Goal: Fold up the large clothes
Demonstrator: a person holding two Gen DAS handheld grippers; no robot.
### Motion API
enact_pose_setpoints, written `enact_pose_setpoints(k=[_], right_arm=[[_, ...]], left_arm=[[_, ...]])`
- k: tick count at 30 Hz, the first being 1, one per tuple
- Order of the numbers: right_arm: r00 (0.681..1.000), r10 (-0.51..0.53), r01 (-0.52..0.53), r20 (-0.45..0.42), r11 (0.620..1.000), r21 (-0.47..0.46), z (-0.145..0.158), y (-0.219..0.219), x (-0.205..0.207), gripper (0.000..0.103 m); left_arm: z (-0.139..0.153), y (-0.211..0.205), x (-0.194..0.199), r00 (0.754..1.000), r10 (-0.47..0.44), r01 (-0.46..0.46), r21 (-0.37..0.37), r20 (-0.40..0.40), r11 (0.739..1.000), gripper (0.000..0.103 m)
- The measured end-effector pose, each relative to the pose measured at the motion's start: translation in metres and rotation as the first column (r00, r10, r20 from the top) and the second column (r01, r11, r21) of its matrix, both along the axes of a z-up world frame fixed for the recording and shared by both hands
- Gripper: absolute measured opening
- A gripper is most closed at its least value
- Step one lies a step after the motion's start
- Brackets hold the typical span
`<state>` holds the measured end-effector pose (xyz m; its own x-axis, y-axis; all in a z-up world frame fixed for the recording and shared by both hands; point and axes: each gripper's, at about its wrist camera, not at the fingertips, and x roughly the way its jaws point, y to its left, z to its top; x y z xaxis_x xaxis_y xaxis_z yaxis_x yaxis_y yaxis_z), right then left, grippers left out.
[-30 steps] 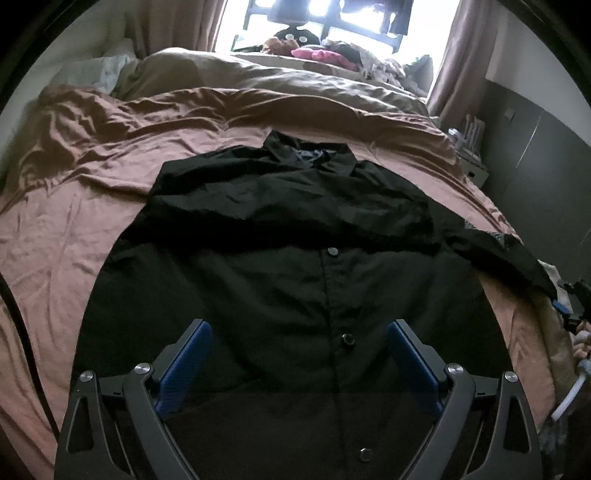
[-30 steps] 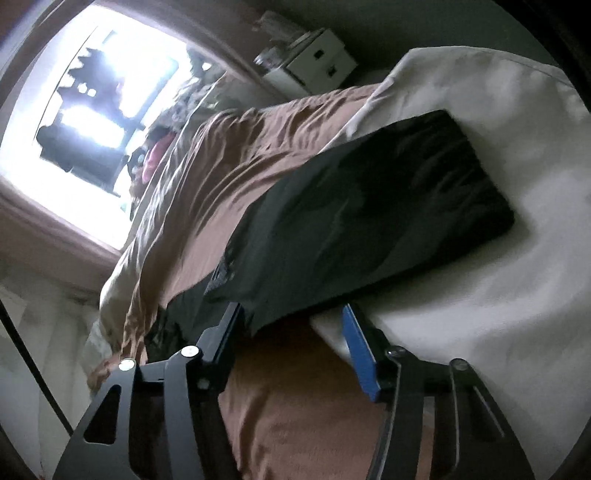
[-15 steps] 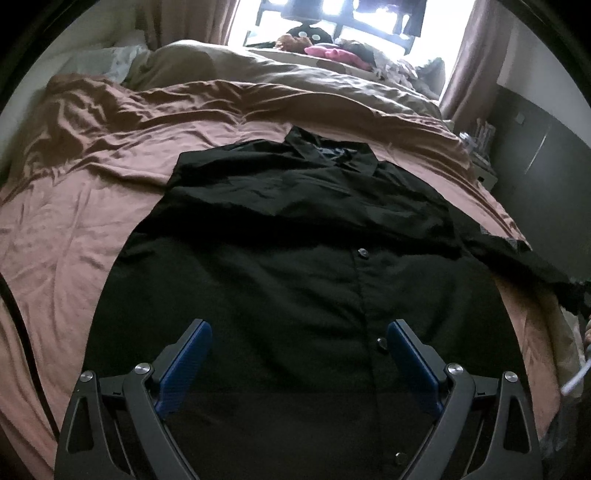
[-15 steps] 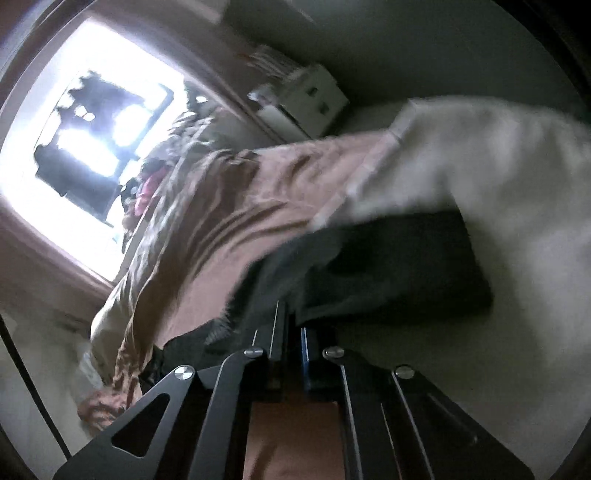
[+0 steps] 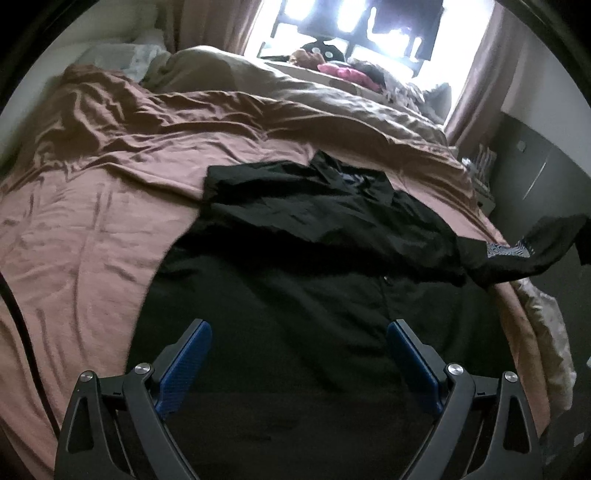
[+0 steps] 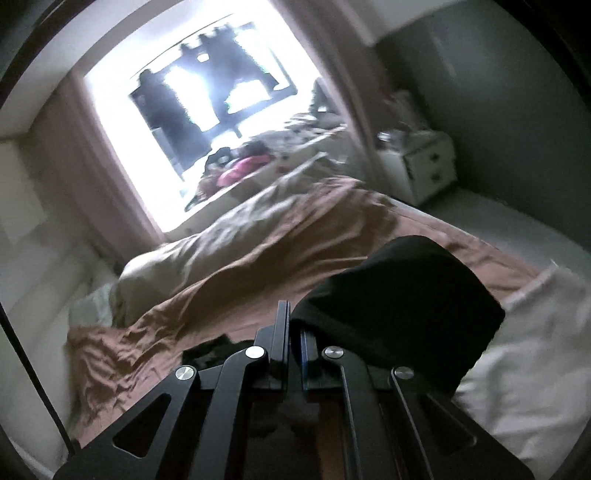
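A black button-up shirt (image 5: 314, 280) lies face up on the brown bedspread (image 5: 92, 221), collar (image 5: 351, 181) toward the window. Its left sleeve is folded across the chest. Its right sleeve (image 5: 517, 251) is lifted off the bed's right edge. My left gripper (image 5: 299, 354) is open and empty, hovering over the shirt's lower front. In the right wrist view my right gripper (image 6: 293, 332) is shut on the black sleeve (image 6: 399, 302), which drapes to the right of the fingers.
A beige duvet (image 5: 295, 96) is bunched at the far side under the bright window (image 5: 351, 29). A white nightstand (image 6: 417, 162) stands by the grey wall. A white blanket (image 6: 535, 350) lies at the bed's right edge.
My right gripper closed on the sleeve and lifted it off the white blanket. My left gripper drew back and turned left, still open.
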<state>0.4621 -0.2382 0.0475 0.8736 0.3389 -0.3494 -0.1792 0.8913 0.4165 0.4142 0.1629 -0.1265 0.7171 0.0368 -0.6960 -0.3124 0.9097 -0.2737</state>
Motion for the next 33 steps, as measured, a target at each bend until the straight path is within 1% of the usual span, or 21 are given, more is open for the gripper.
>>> enact_pose_setpoints(k=[2,3,6,10,13,14,16,17,20,22,24,26,28,29,30,33], right_arm=[[0.999,0.041,-0.041,0.014,0.999,-0.025,0.007,0.031,0.0,0.001],[0.998,0.055,-0.055,0.019,0.998,-0.034,0.008,0.036,-0.004,0.001],[0.994,0.11,-0.108,0.027,0.992,-0.069,0.01,0.071,-0.003,0.001],[0.984,0.174,-0.171,0.025,0.981,-0.092,0.007,0.097,0.017,0.001],[0.976,0.217,-0.214,0.016,0.97,-0.112,-0.001,0.118,0.041,0.001],[0.973,0.232,-0.229,0.01,0.966,-0.12,-0.003,0.128,0.053,0.001],[0.967,0.255,-0.253,-0.006,0.959,-0.125,-0.013,0.143,0.063,0.001],[0.965,0.261,-0.261,-0.013,0.957,-0.126,-0.011,0.155,0.071,0.001],[0.958,0.284,-0.286,-0.036,0.948,-0.142,-0.021,0.186,0.088,0.001],[0.953,0.297,-0.303,-0.057,0.941,-0.15,-0.032,0.202,0.095,0.001],[0.948,0.303,-0.315,-0.093,0.935,-0.161,-0.049,0.22,0.109,0.001],[0.942,0.302,-0.325,-0.143,0.929,-0.179,-0.072,0.235,0.125,0.001],[0.932,0.308,-0.341,-0.194,0.924,-0.171,-0.089,0.25,0.139,0.001],[0.92,0.319,-0.358,-0.229,0.92,-0.157,-0.103,0.254,0.149,0.001],[0.909,0.333,-0.376,-0.251,0.915,-0.145,-0.11,0.259,0.155,0.002],[0.859,0.379,-0.435,-0.344,0.895,-0.102,-0.135,0.273,0.177,0.002]], left_arm=[[0.001,0.011,-0.007,1.0,0.013,-0.013,-0.008,0.011,1.0,0.096],[0.001,0.016,-0.011,1.0,0.021,-0.021,-0.012,0.015,1.0,0.096],[0.0,0.03,-0.022,0.999,0.04,-0.039,-0.028,0.024,0.999,0.096],[0.0,0.053,-0.041,0.997,0.073,-0.072,-0.041,0.031,0.997,0.096],[0.004,0.072,-0.058,0.993,0.111,-0.109,-0.038,0.042,0.993,0.096],[0.005,0.079,-0.065,0.991,0.122,-0.121,-0.036,0.046,0.992,0.096],[0.007,0.089,-0.076,0.988,0.143,-0.142,-0.03,0.054,0.989,0.096],[0.007,0.094,-0.082,0.987,0.153,-0.152,-0.028,0.057,0.988,0.096],[0.005,0.11,-0.099,0.982,0.179,-0.178,-0.029,0.055,0.984,0.096],[0.001,0.123,-0.112,0.979,0.2,-0.199,-0.024,0.045,0.98,0.096],[-0.002,0.132,-0.121,0.976,0.215,-0.214,-0.021,0.035,0.977,0.096],[-0.006,0.143,-0.131,0.972,0.236,-0.235,-0.021,0.024,0.972,0.096],[-0.01,0.152,-0.14,0.967,0.255,-0.255,-0.025,0.015,0.967,0.096],[-0.011,0.155,-0.143,0.965,0.262,-0.262,-0.024,0.011,0.965,0.096],[-0.012,0.158,-0.146,0.963,0.269,-0.268,-0.024,0.007,0.963,0.096],[-0.015,0.165,-0.149,0.96,0.28,-0.28,-0.026,-0.002,0.96,0.096]])
